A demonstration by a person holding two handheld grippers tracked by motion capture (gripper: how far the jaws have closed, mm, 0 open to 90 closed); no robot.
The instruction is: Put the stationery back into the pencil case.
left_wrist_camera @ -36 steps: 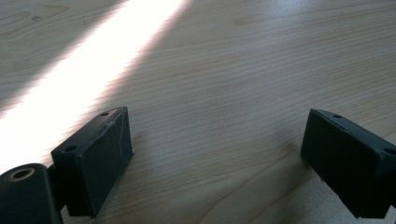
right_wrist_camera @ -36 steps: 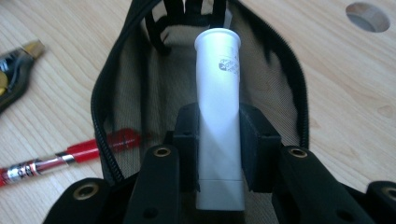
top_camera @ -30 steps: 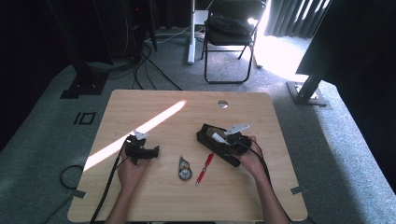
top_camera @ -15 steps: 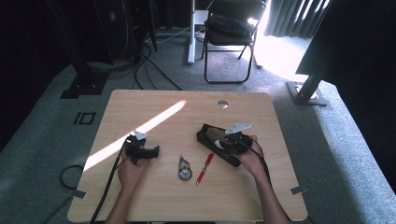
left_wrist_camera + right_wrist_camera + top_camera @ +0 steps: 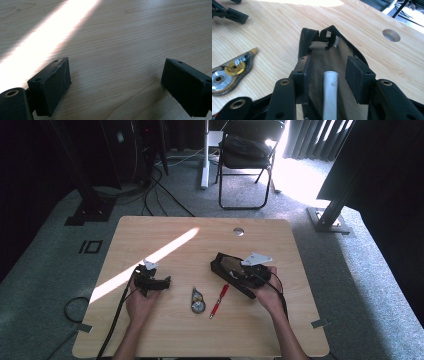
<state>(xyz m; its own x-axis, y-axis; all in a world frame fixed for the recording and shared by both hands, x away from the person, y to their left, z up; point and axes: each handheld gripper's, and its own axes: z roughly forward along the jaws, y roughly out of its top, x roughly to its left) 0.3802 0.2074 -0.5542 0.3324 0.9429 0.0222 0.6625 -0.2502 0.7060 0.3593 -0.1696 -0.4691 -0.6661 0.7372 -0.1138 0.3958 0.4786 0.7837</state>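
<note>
A black pencil case (image 5: 223, 266) lies open on the wooden table (image 5: 150, 232), right of centre. My right gripper (image 5: 239, 274) hovers over it. In the right gripper view a white pen (image 5: 330, 95) lies inside the case (image 5: 312, 40), between the jaws of that gripper (image 5: 331, 75). The jaws have just been opening and the pads stand clear of the pen on both sides. My left gripper (image 5: 161, 282) rests on the table at the left, and its own view shows it (image 5: 117, 82) wide open over bare wood.
A correction-tape dispenser (image 5: 198, 301) (image 5: 229, 71) and a red pen (image 5: 219, 300) lie between the two hands. A round cable hole (image 5: 238, 231) sits near the table's far edge. A sunlit stripe (image 5: 150, 257) crosses the left half. A chair (image 5: 245, 155) stands beyond the table.
The right gripper has lifted slightly above the pencil case. The left hand and the things on the table have not moved.
</note>
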